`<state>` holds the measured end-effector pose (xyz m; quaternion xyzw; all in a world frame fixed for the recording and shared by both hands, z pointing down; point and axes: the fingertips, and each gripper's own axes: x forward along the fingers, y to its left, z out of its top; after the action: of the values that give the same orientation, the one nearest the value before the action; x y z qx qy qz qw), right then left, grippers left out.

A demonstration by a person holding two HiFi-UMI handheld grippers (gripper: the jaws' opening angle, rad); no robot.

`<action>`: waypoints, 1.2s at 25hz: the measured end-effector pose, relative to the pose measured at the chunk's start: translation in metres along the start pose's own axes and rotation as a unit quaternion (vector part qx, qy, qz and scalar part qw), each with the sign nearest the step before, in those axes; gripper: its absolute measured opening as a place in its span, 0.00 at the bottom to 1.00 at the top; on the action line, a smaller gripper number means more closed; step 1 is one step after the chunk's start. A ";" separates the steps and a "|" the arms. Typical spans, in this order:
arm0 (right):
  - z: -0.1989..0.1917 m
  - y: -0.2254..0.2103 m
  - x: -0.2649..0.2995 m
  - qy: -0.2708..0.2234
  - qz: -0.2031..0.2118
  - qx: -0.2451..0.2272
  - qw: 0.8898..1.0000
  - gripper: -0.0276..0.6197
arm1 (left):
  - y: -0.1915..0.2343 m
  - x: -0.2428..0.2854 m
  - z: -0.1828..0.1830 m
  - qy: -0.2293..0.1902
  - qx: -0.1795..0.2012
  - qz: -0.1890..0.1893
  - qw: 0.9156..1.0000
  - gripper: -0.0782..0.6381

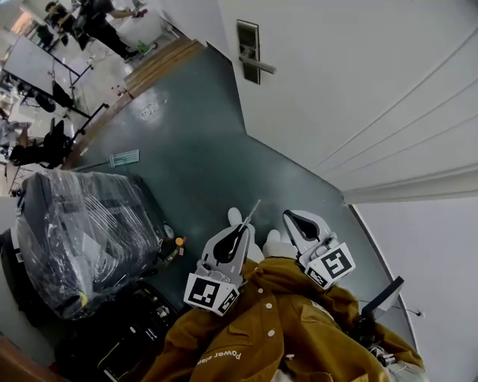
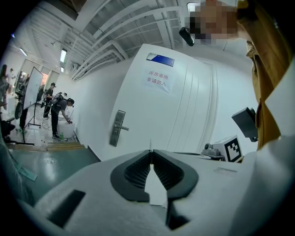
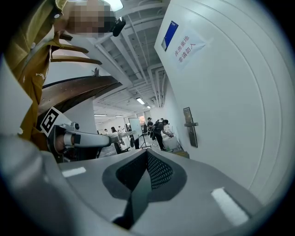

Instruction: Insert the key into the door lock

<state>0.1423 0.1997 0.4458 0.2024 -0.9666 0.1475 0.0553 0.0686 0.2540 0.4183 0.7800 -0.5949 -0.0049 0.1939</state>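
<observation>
The white door carries a metal lock plate with a lever handle (image 1: 249, 52), also seen in the left gripper view (image 2: 119, 128) and the right gripper view (image 3: 189, 126). My left gripper (image 1: 243, 224) is shut on a thin key (image 1: 252, 211), whose blade sticks out past the jaw tips (image 2: 150, 145) and points toward the door. The lock is still well ahead of the key, a stretch of green floor away. My right gripper (image 1: 290, 216) hangs beside the left one, shut, with nothing between its pads (image 3: 154, 168).
A dark case wrapped in clear plastic (image 1: 82, 239) stands at the left. A paper slip (image 1: 123, 158) lies on the green floor. Beyond a wooden step (image 1: 160, 63), people (image 1: 97, 22) work among stands and boards. The door wall runs along the right.
</observation>
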 end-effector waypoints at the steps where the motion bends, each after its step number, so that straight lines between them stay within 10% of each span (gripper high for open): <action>1: 0.001 -0.003 0.008 0.001 0.001 0.000 1.000 0.05 | 0.007 0.004 0.001 0.001 -0.001 0.000 1.000 0.14; 30: 0.074 -0.106 0.204 -0.002 -0.073 0.006 0.997 0.05 | 0.192 0.141 0.087 0.016 -0.040 -0.065 0.997 0.14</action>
<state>-0.0040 0.0076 0.4376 0.2729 -0.9485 0.1480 0.0623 -0.0884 0.0551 0.4281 0.8089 -0.5389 -0.0290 0.2333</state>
